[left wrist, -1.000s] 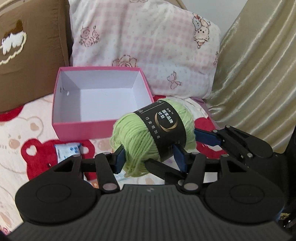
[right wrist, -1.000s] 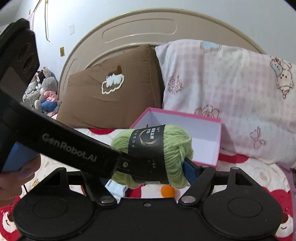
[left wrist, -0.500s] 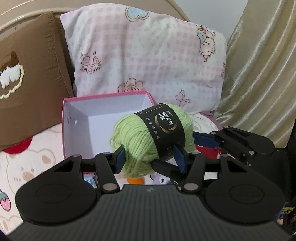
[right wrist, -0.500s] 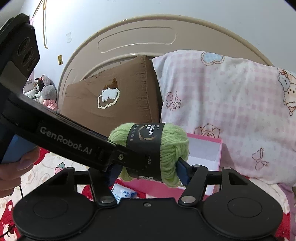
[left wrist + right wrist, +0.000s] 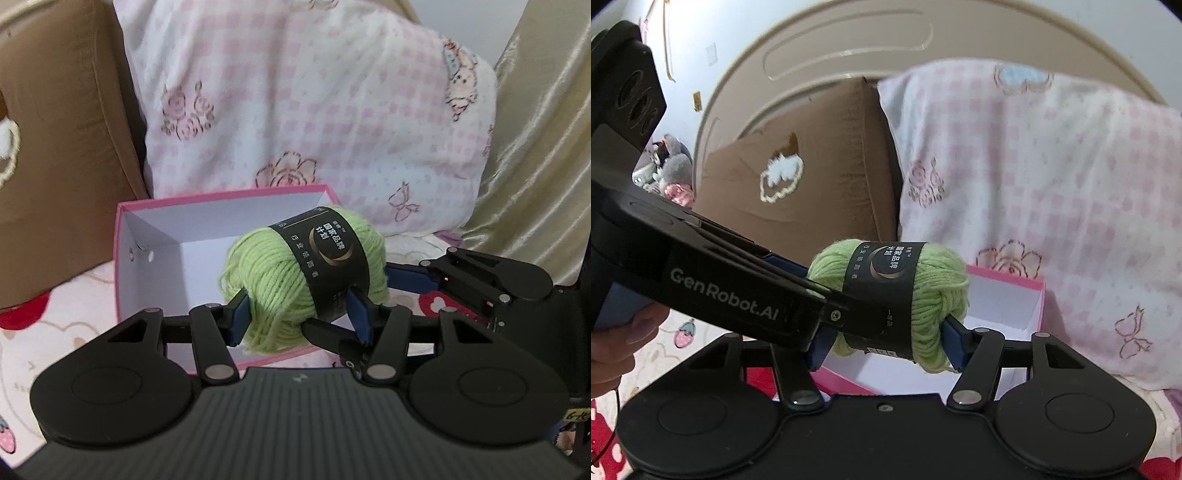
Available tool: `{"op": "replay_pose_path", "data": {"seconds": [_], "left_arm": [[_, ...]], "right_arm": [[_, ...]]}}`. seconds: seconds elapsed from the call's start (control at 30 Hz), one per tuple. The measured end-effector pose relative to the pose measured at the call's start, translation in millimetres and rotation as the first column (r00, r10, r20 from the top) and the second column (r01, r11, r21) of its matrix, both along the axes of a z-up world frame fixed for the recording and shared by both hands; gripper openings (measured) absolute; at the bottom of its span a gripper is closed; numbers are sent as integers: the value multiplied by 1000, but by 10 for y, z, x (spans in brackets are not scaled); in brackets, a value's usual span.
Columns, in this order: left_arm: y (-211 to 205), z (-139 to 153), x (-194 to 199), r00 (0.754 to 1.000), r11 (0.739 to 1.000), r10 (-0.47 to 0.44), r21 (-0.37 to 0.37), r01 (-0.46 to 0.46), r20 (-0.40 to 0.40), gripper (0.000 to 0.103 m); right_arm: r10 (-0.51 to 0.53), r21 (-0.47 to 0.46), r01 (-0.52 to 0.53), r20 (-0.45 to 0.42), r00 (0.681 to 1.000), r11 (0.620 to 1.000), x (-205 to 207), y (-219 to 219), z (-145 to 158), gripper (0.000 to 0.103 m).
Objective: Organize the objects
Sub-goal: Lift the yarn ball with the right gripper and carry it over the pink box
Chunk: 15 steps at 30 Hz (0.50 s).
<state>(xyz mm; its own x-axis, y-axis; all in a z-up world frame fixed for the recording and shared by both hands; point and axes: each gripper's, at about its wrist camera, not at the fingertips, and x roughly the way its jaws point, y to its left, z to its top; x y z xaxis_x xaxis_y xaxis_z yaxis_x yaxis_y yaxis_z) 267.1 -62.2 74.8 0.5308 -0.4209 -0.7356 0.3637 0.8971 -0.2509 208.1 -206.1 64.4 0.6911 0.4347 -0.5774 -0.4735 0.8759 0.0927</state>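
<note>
I see a patterned bed [image 5: 55, 332], 2 pillows [image 5: 1052, 192]; both the left gripper [image 5: 299, 314] and right gripper [image 5: 886, 343] clamp 1 green yarn ball [image 5: 295, 280] above a pink box [image 5: 155, 236].

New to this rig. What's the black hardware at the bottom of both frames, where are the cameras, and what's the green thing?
There is no robot arm here: a person holds one hand-held pair of tongs in each hand. Each has a fisheye camera that looks forward along its two fingers, so the black body at the bottom of each picture is the tool itself.

In the left wrist view, the left tongs grip a ball of green yarn with a black paper band. The right tongs grip the same ball, so both hold it at once; each tool shows in the other's view.

Beyond the yarn an open pink box with a white inside lies on a patterned bedspread. A pink checked pillow and a brown pillow lean behind it.
</note>
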Motion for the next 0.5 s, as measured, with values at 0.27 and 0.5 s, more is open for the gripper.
{"op": "replay_pose_path", "data": {"seconds": [0.27, 0.5], "left_arm": [[68, -550, 423, 998, 999, 2, -38, -5, -60, 53], [-13, -880, 850, 995, 999, -28, -41, 24, -91, 53]], "right_arm": [[0, -22, -2, -85, 996, 1000, 388, 48, -409, 65], [-48, -53, 42, -124, 991, 998, 704, 111, -679, 64]]}}
